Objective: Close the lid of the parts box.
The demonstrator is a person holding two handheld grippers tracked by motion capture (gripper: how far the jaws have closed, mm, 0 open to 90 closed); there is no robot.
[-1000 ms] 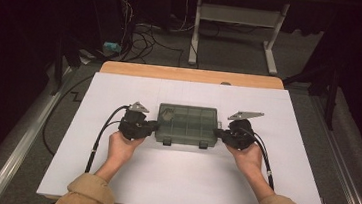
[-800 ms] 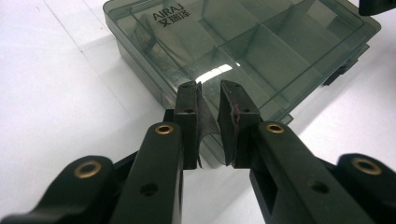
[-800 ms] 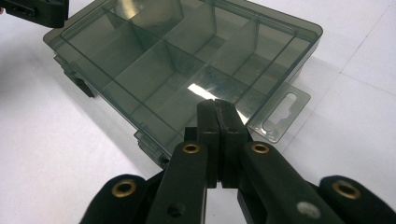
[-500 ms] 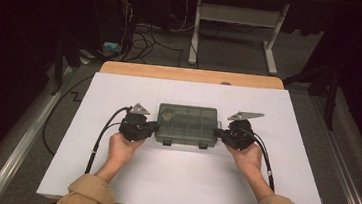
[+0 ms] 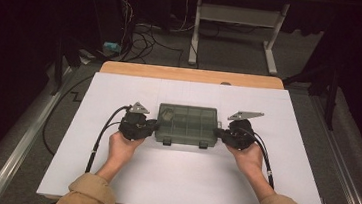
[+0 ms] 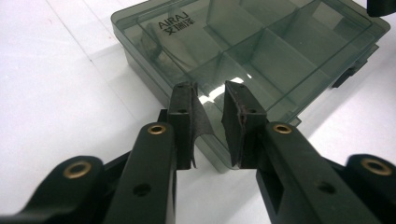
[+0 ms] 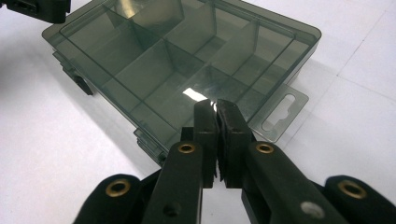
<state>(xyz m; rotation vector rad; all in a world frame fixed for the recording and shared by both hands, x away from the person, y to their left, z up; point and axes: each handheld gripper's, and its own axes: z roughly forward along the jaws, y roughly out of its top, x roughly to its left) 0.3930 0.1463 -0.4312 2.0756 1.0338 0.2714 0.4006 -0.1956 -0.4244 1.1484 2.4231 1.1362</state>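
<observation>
1 organizer box [image 5: 187,125] btwn 2 grippers: left [image 6: 208,105] slightly open, just widening; right [image 7: 216,109] shut, both empty

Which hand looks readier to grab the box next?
Probably the left. The left gripper sits at one end of the box, and its jaws have just been opening, with nothing pinched between them yet. The right gripper is at the other end, but its jaws are shut.

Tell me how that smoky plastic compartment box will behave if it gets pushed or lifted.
The compartment box looks rigid: moulded walls and dividers, so it probably won't flex. Most compartments look bare, so it is likely light. Its glossy lid and the smooth white table suggest it slides easily; low and flat, it should not tip.
</observation>
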